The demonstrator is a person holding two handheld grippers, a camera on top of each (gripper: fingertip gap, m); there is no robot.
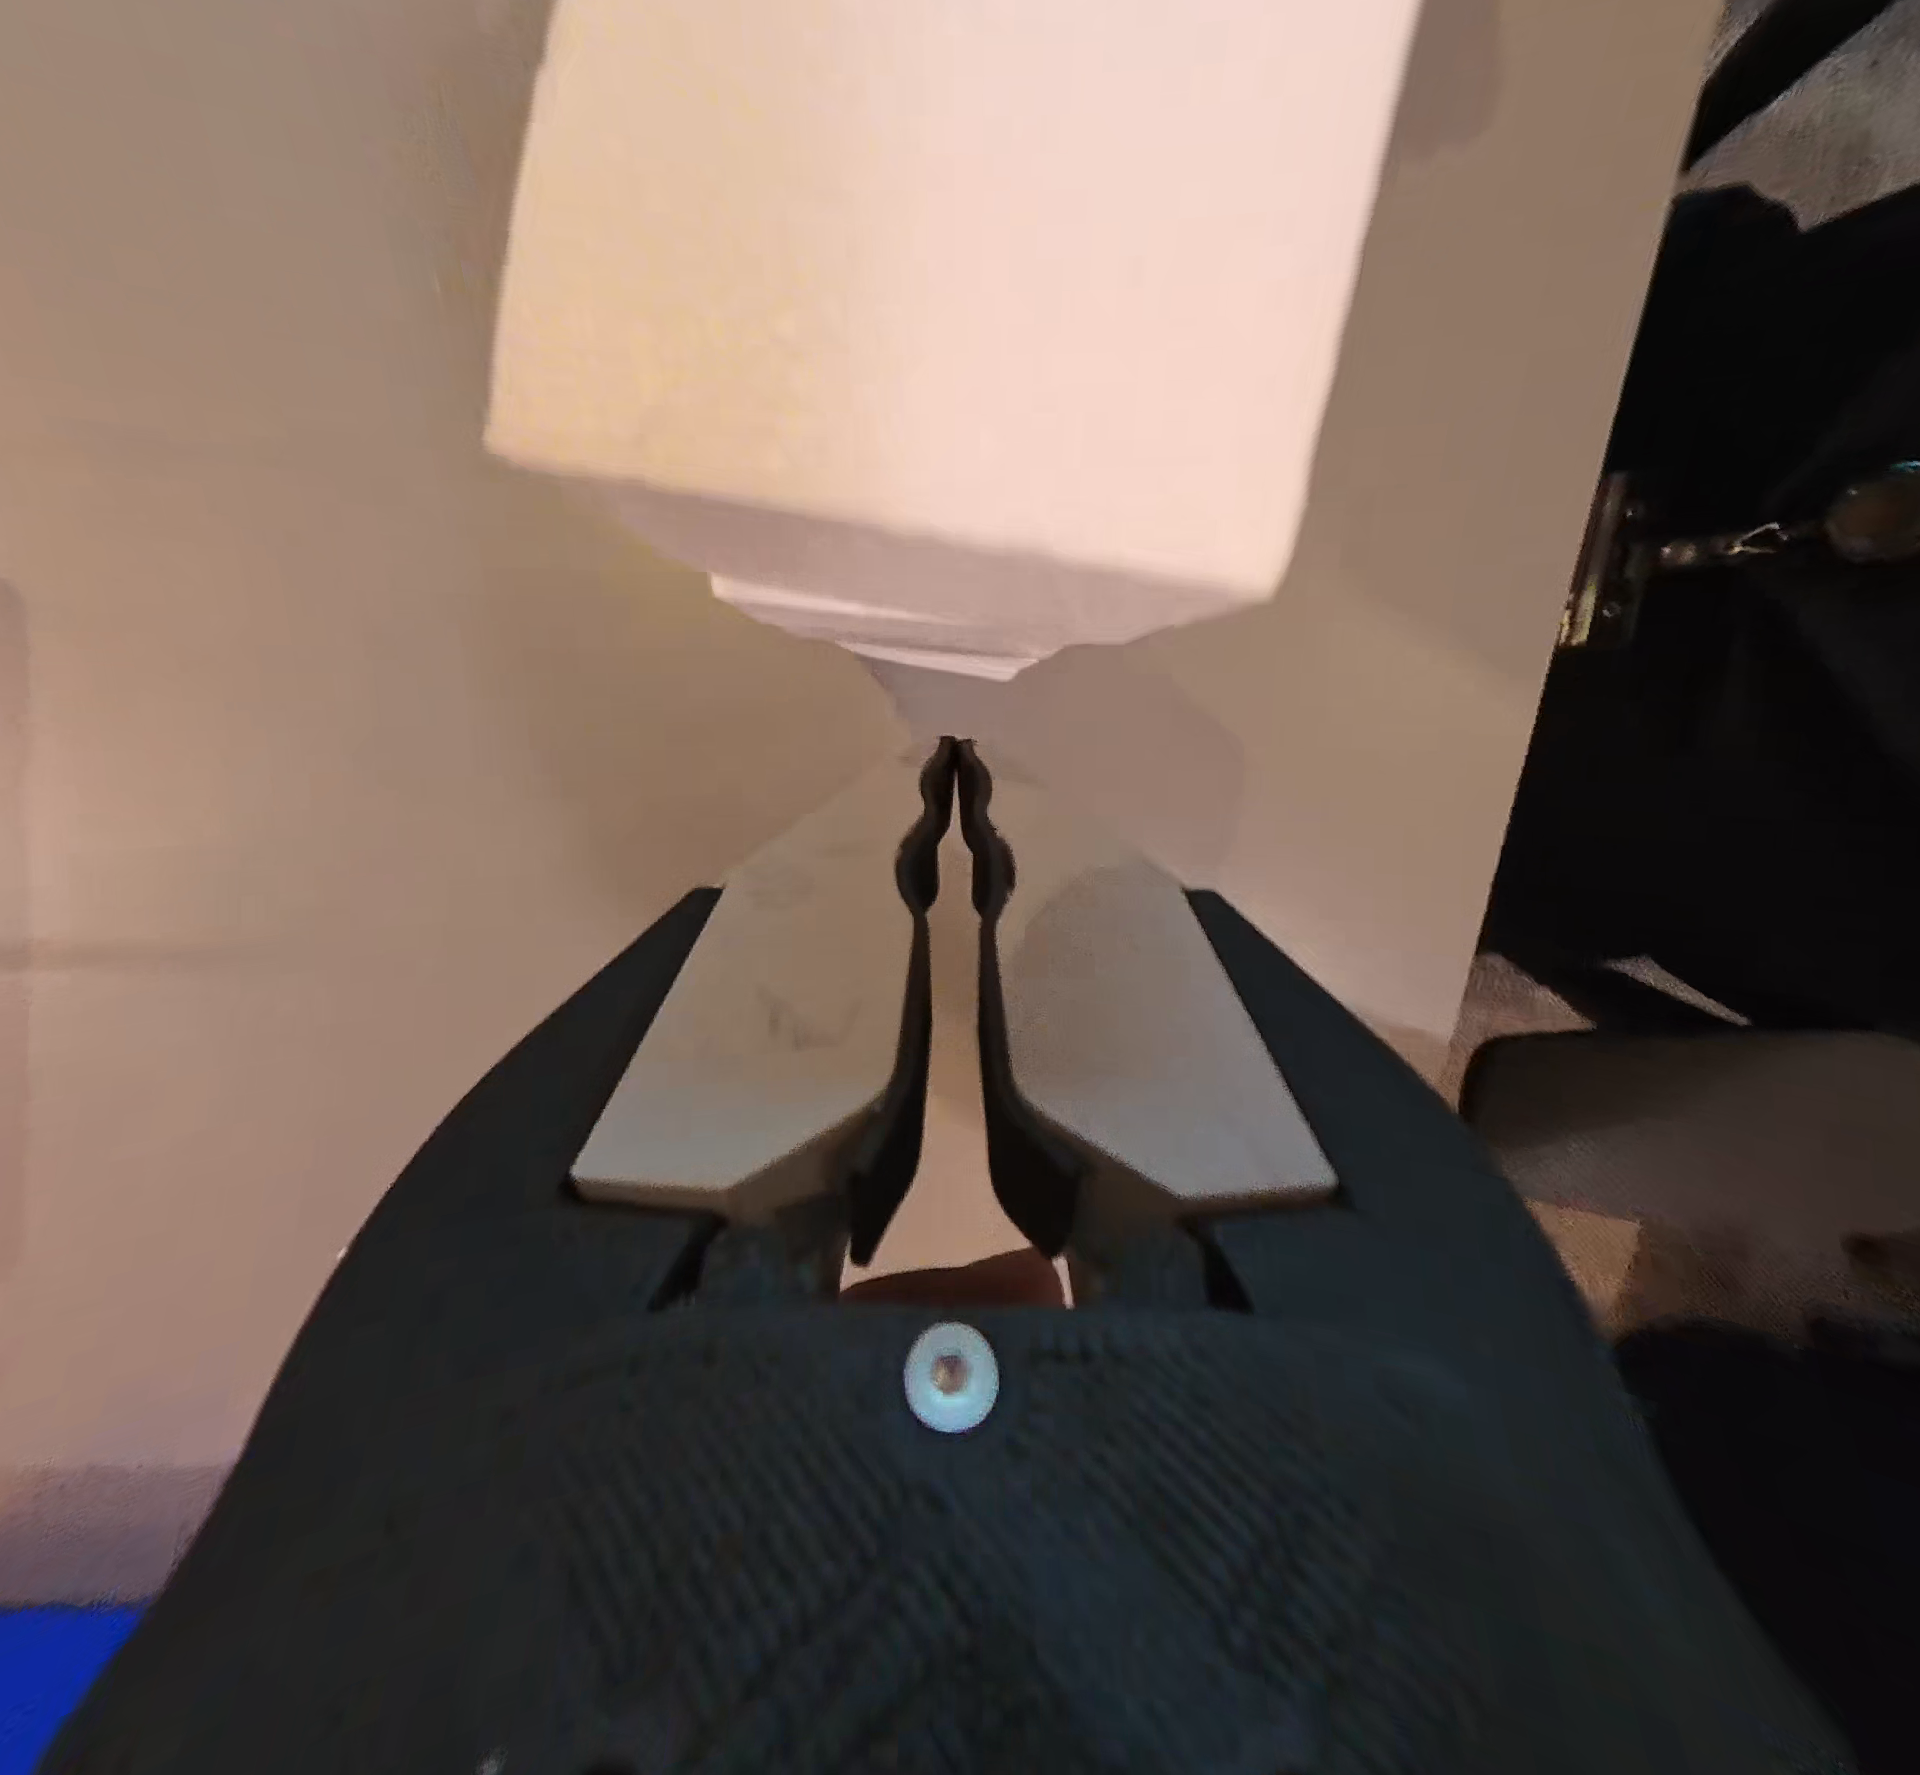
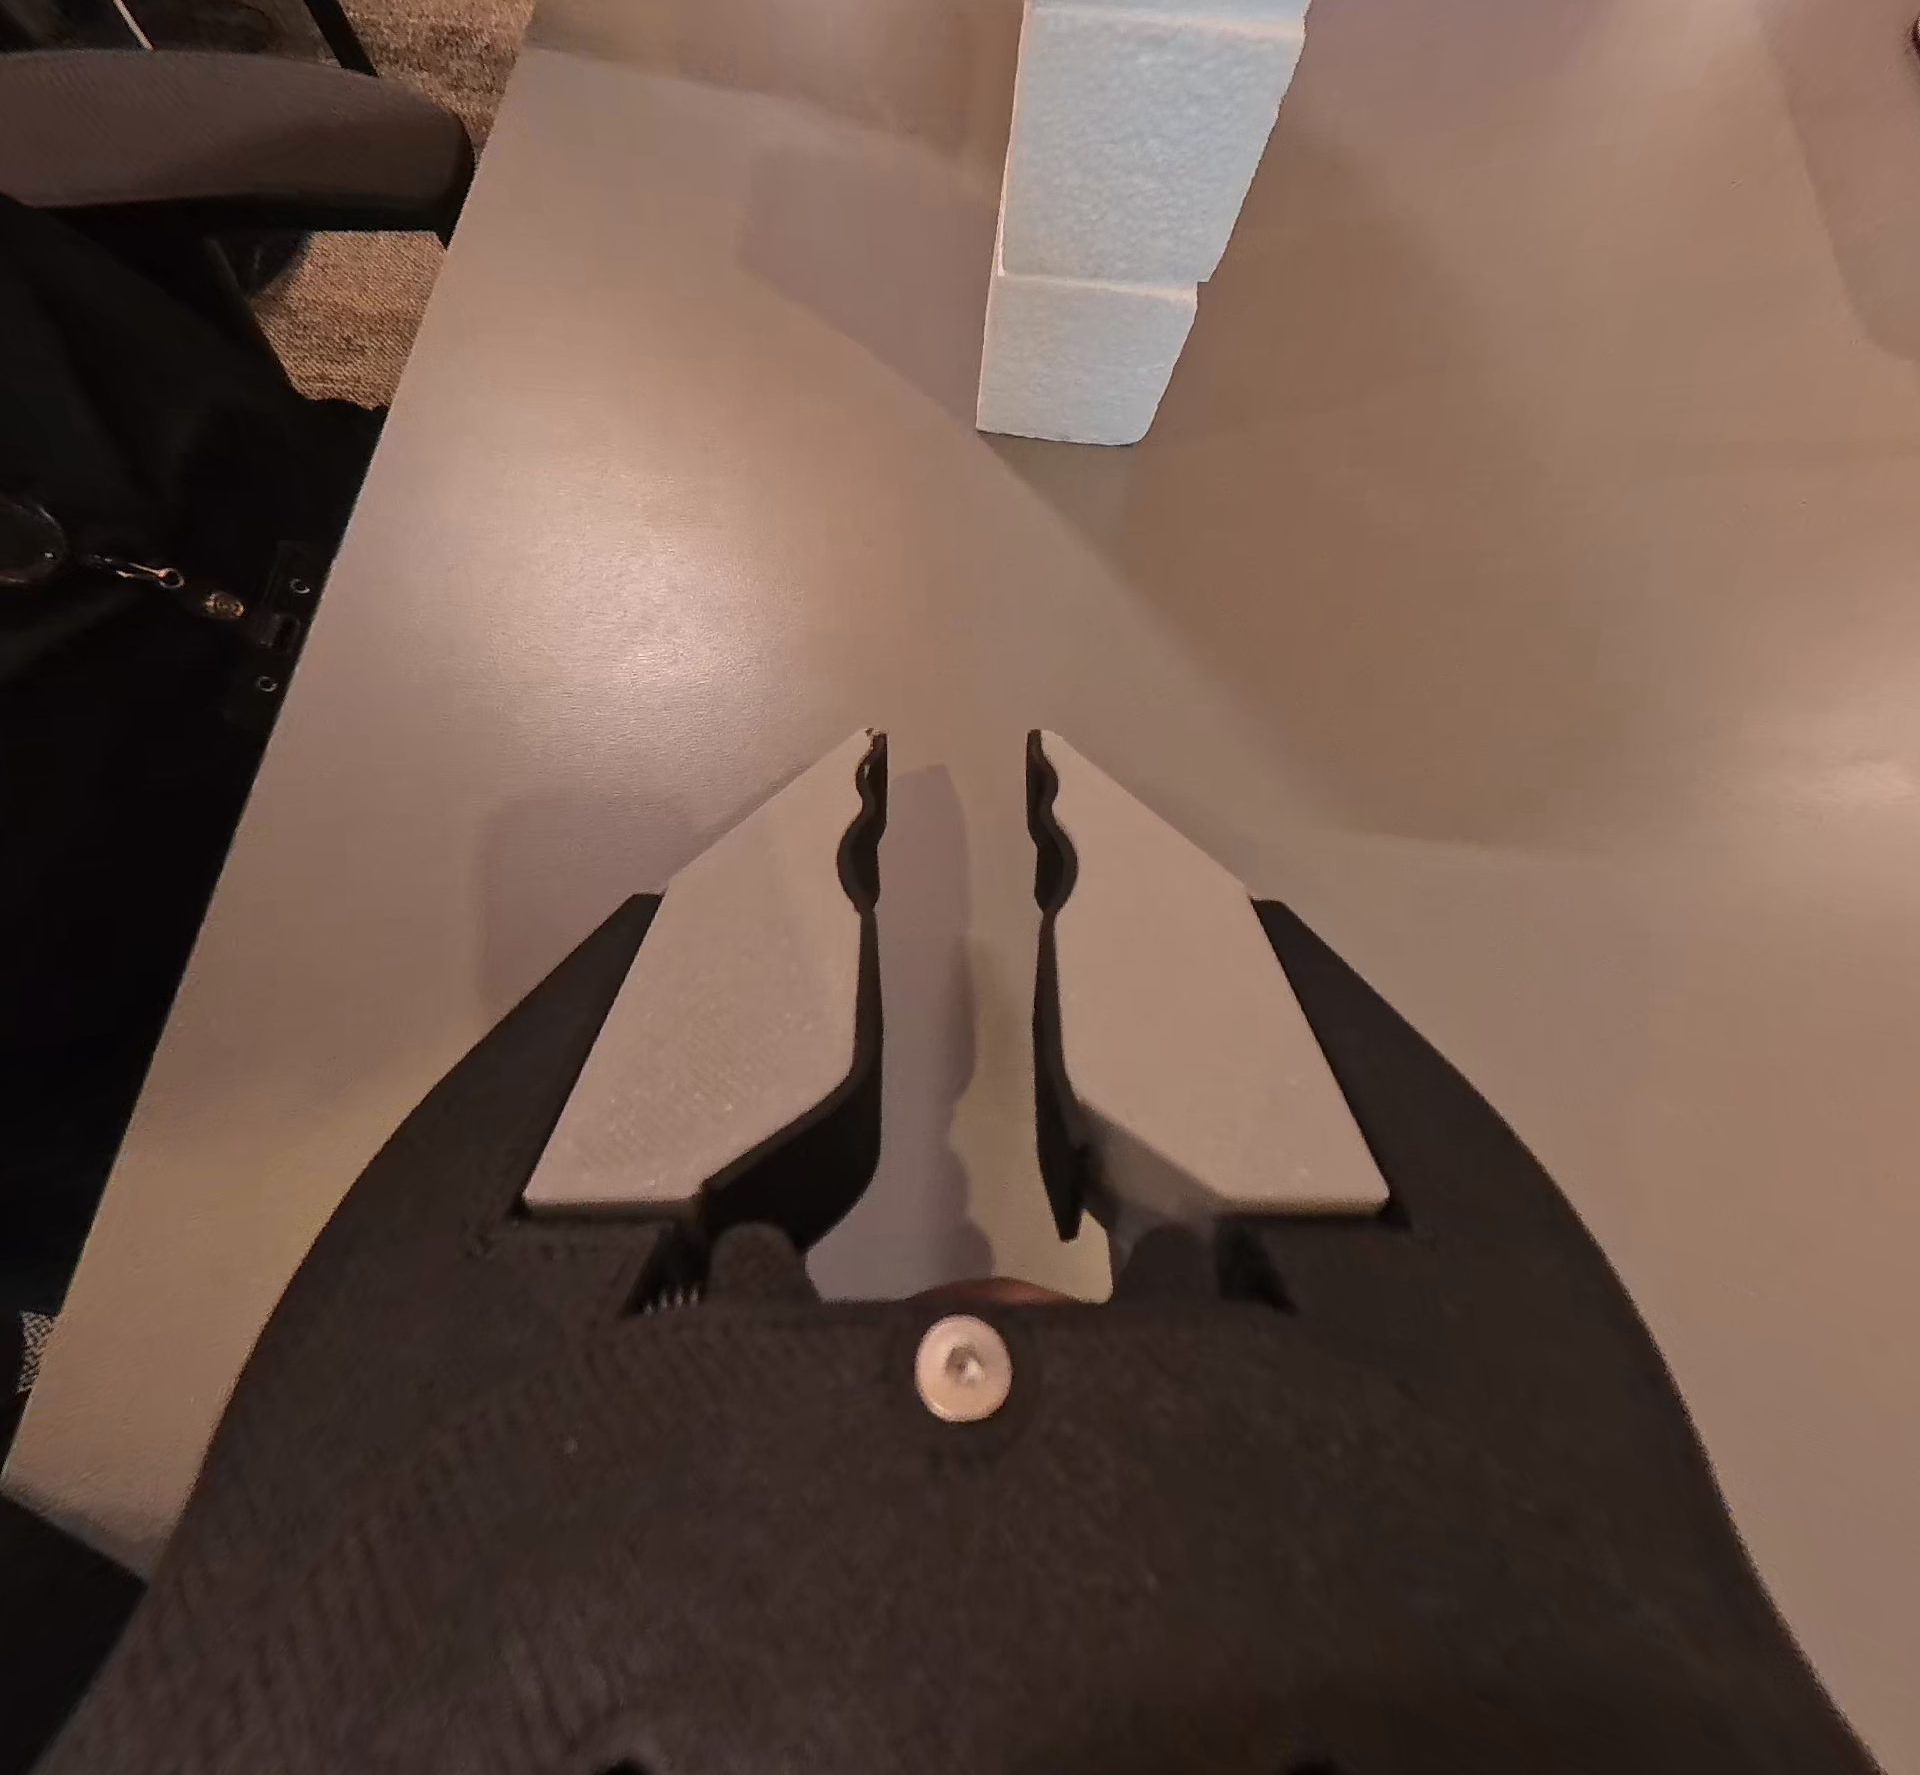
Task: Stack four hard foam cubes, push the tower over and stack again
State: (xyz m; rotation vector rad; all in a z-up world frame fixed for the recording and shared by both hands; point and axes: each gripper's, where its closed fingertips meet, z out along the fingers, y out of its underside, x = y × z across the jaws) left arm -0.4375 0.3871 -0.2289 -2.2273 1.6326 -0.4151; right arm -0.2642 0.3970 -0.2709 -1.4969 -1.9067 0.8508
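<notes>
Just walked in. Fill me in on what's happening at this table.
A tower of white hard foam cubes stands on the beige table, slightly misaligned. The left gripper, shut and empty, sits right at the tower, seen from above in its own view, apparently ready to push. The right gripper is open, empty and well short of the tower.

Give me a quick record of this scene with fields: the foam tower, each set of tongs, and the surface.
tower: white foam cubes stacked upright, top out of frame, cube count not countable
alignment: cubes slightly offset at the seams
left tongs: shut, empty, tips close to the tower's base
right tongs: open, empty, set back from the tower
surface: plain beige table
beside table: grey chair at the left edge
</notes>
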